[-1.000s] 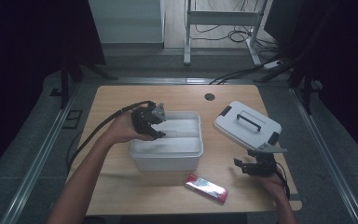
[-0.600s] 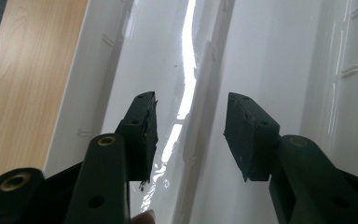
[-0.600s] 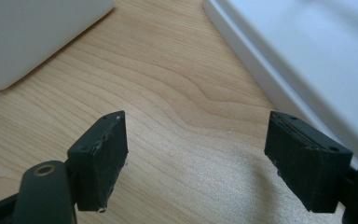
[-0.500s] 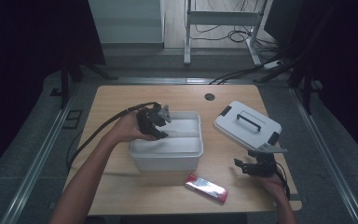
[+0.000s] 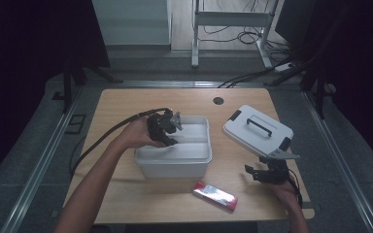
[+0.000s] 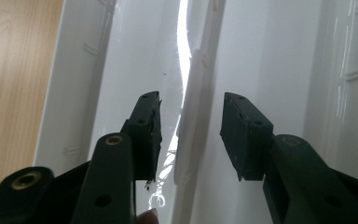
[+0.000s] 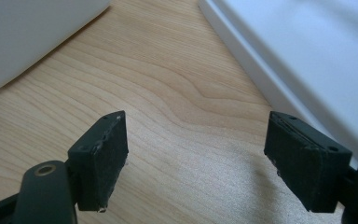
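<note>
The left gripper (image 5: pixel 171 127) dips into the white bin (image 5: pixel 175 164) at mid-desk, its jaws just closing astride the inner divider (image 6: pixel 192 116), pads not yet pressing. If they close off-centre, the thin wall could slip out. The right gripper (image 7: pixel 200 158) rests wide open, empty, by the desk's right edge; no writing is legible.

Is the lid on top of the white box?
No, the lid lies on the table to the right of the open white box.
</note>
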Available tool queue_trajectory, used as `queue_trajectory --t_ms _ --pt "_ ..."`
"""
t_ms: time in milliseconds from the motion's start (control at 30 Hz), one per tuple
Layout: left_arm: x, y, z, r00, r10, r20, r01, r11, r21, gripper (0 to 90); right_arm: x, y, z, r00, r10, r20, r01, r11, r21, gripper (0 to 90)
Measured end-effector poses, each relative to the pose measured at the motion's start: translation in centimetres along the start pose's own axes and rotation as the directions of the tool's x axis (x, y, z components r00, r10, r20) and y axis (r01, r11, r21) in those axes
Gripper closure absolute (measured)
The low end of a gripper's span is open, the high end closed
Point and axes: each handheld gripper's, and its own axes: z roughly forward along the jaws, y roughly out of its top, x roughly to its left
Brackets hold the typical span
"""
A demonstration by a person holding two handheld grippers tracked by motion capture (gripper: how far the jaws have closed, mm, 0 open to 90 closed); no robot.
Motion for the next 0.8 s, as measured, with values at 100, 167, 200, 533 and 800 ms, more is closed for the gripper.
queue_trajectory --t_ms 100,167,200,533,800 --pt "0.0 0.1 0.3 1.0 0.006 0.002 -0.006 0.9999 0.008 59.0 0.0 0.0 0.0 1.0 0.003 0.001 -0.003 1.0 -0.002 20.9" --pt "0.1 0.1 0.5 1.0 0.005 0.003 -0.005 0.9999 0.016 60.2 -0.1 0.0 0.0 1.0 0.003 0.001 -0.003 1.0 -0.001 21.0" --pt "0.1 0.1 0.6 1.0 0.006 0.005 -0.006 0.9998 0.02 60.8 -0.1 0.0 0.0 1.0 0.003 0.001 -0.003 1.0 0.0 21.0" --pt "0.1 0.4 1.3 0.9997 0.014 0.018 -0.015 0.9994 0.033 64.9 -0.1 -0.1 0.0 1.0 0.001 0.0 -0.001 1.0 0.0 21.0" --pt "0.4 0.4 1.4 0.9989 0.015 0.044 -0.017 0.9993 0.035 70.6 -0.2 -0.1 -0.1 1.0 0.006 0.003 -0.006 1.0 0.0 21.0"
